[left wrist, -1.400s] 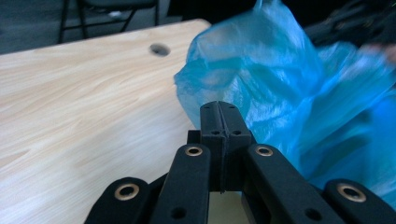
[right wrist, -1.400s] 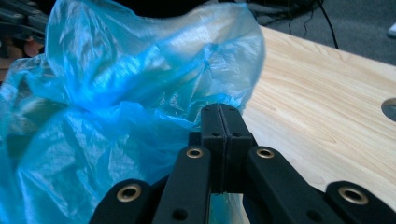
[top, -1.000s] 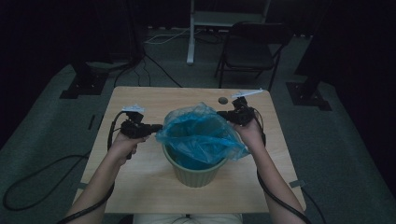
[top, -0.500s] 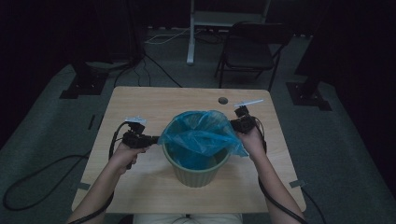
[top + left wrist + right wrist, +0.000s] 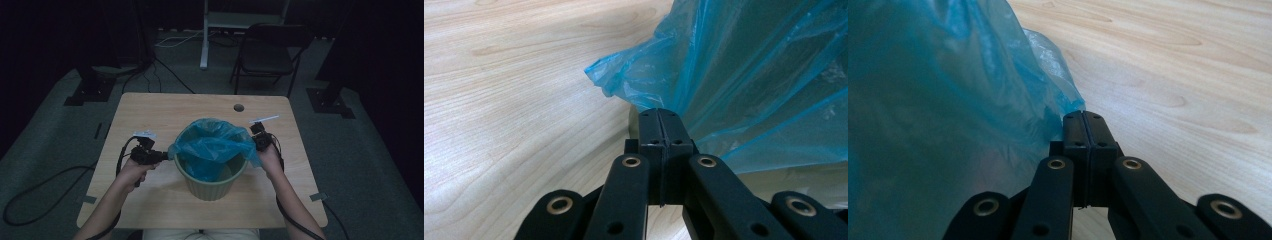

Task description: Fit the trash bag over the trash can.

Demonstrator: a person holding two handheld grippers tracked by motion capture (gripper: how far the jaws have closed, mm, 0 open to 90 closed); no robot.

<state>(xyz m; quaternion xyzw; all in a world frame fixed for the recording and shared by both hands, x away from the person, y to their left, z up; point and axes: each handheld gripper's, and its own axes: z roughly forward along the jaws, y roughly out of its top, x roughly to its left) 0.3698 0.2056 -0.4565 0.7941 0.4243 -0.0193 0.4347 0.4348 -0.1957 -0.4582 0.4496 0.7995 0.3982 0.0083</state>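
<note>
Where the pale wooden table [image 5: 150,210] lies bare, a ribbed green plastic bin [image 5: 211,182] stands central; left gripper [image 5: 159,156] at nine o'clock and right gripper [image 5: 258,143] at three each pinch its translucent blue plastic liner [image 5: 212,142]; gripper views show pressed jaws.

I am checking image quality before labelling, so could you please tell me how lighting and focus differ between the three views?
High view: dim and underexposed, the surroundings nearly black, the translucent blue plastic bag and green ribbed bin still readable. Left gripper view: bright, pale wooden table grain sharp. Right gripper view: equally bright, the near bag film a soft blur.
</note>
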